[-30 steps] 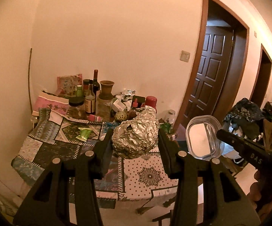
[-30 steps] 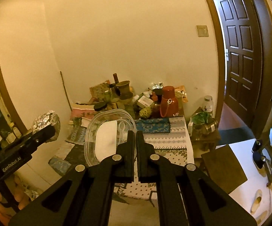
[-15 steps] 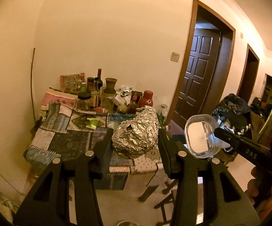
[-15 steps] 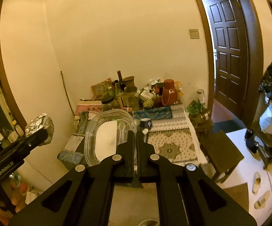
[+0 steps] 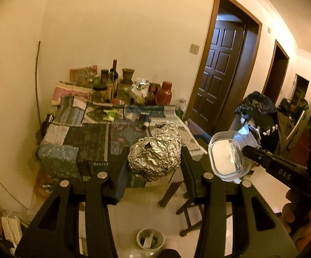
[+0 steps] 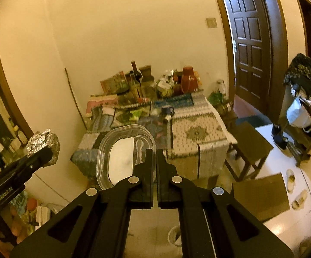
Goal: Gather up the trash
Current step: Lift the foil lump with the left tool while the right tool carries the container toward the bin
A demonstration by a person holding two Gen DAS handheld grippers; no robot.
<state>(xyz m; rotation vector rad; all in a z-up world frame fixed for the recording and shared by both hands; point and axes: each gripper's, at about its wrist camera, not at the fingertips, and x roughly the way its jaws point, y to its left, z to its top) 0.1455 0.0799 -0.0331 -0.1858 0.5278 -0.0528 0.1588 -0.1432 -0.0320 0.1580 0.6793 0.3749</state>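
My left gripper (image 5: 154,158) is shut on a crumpled foil ball (image 5: 155,154) and holds it in the air, away from the table. The foil ball also shows at the left of the right wrist view (image 6: 44,144). My right gripper (image 6: 156,157) is shut on the rim of a clear plastic container (image 6: 123,154) with a white napkin and a plastic spoon inside. The container also shows in the left wrist view (image 5: 228,155). A small white bin (image 5: 150,239) stands on the floor below, also in the right wrist view (image 6: 174,235).
A table with a patchwork cloth (image 5: 86,137) stands against the wall, with bottles, jars and a red jug (image 5: 164,94) at its back. A stool (image 6: 250,150) stands right of it. A dark door (image 5: 217,73) and a clothes rack (image 6: 306,99) are at the right.
Both grippers have pulled back and risen from the table with their loads. The table looks farther off and the floor with the white bin has come into view.
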